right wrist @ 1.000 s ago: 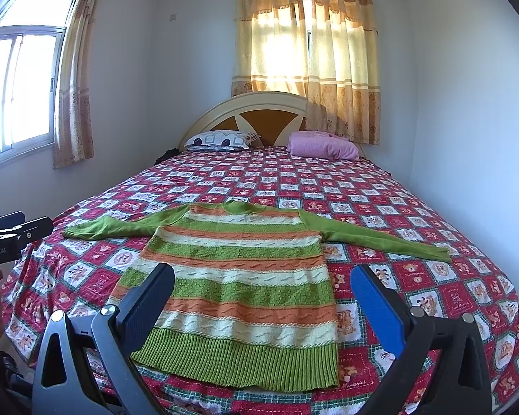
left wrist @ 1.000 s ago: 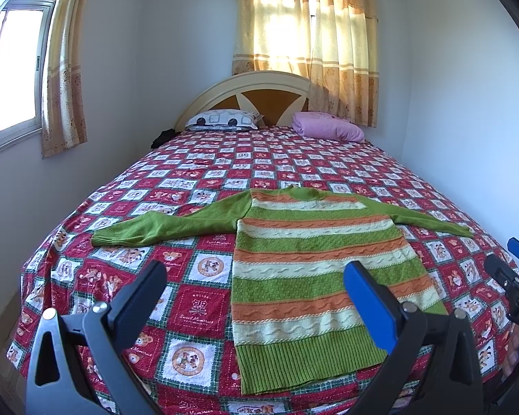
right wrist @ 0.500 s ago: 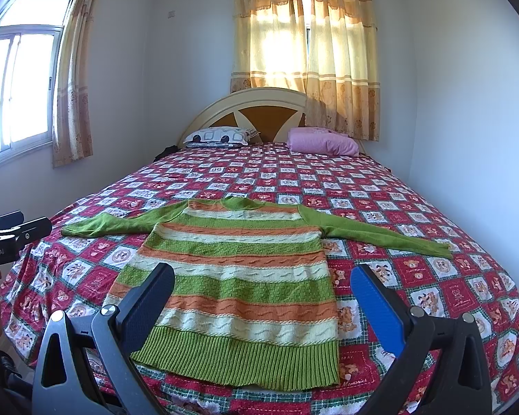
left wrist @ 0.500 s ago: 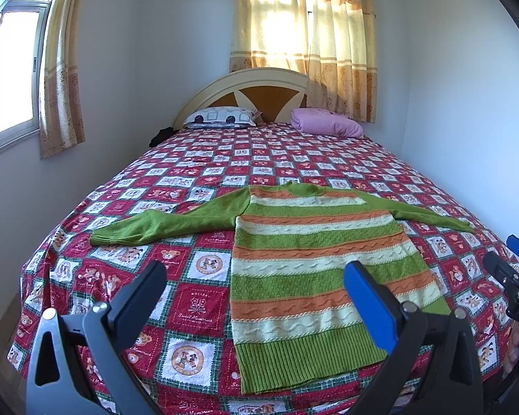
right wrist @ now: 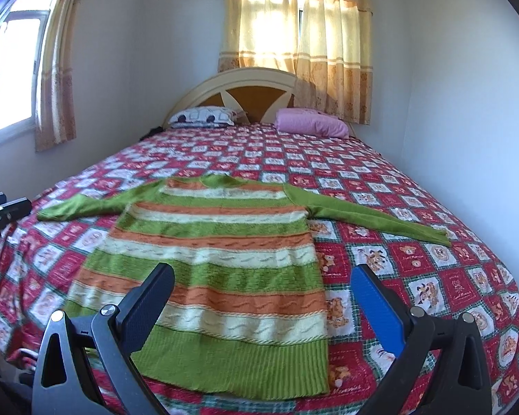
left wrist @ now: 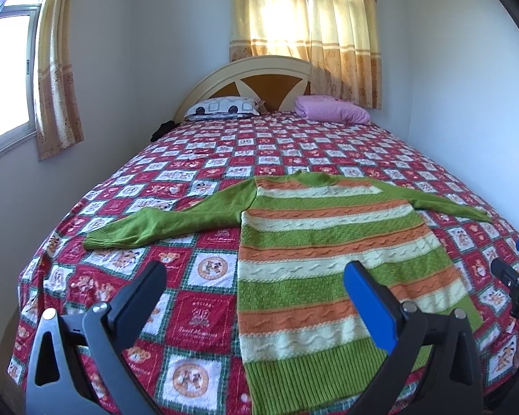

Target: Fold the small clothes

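A green, orange and cream striped knit sweater [left wrist: 332,263] lies flat on the bed, hem toward me, both sleeves spread out sideways. It also shows in the right wrist view [right wrist: 218,259]. My left gripper [left wrist: 256,297] is open and empty, held above the bed's near edge over the sweater's left lower part. My right gripper [right wrist: 263,297] is open and empty above the sweater's right hem area. The right gripper's tip shows at the right edge of the left wrist view [left wrist: 515,276], and the left gripper's tip at the left edge of the right wrist view [right wrist: 7,211].
The bed has a red patchwork cover [left wrist: 204,173]. A patterned pillow [left wrist: 225,107] and a pink pillow [left wrist: 332,112] lie by the headboard [left wrist: 245,72]. White walls stand close on both sides. Curtained windows are behind and at left.
Both grippers have moved slightly forward and lower toward the sweater. The jaws stay open. The sweater has not moved.
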A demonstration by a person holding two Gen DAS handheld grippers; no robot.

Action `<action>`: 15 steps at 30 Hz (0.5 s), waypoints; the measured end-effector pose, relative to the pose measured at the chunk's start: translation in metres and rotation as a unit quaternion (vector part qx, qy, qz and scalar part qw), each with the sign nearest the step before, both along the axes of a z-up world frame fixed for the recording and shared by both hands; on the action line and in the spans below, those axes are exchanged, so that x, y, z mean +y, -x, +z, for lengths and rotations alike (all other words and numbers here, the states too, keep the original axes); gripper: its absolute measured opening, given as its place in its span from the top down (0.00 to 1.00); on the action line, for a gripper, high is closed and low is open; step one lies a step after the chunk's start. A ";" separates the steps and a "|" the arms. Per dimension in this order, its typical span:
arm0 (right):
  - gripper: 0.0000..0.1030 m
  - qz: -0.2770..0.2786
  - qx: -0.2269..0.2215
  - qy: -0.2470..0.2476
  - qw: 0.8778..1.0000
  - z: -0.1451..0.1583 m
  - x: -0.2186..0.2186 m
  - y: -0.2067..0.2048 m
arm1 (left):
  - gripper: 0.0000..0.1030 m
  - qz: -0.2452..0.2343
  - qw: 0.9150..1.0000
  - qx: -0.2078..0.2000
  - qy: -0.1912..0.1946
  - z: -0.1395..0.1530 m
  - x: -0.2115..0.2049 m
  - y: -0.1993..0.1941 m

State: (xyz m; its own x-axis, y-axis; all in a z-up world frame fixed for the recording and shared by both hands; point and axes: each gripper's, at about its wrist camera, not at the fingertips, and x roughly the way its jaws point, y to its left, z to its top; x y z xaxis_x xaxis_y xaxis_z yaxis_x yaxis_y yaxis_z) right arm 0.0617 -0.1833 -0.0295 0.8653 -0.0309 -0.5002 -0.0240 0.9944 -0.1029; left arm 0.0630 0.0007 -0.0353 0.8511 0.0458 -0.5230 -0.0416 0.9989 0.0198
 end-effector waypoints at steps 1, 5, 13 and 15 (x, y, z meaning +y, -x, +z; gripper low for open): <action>0.01 0.001 0.007 -0.005 1.000 -0.003 -0.004 -0.006 | 0.00 -0.001 1.000 0.003 -0.003 -0.002 -0.001 -0.006; 0.01 -0.016 0.039 -0.043 0.998 -0.015 -0.028 -0.031 | 0.00 -0.007 1.000 0.017 -0.012 -0.010 -0.007 -0.034; 0.01 -0.080 0.095 -0.053 0.991 -0.032 -0.087 -0.084 | 0.00 -0.028 0.998 0.059 0.005 -0.026 -0.016 -0.095; 0.01 -0.097 0.093 -0.057 0.989 -0.034 -0.108 -0.095 | 0.00 -0.031 0.998 0.060 0.001 -0.029 -0.020 -0.112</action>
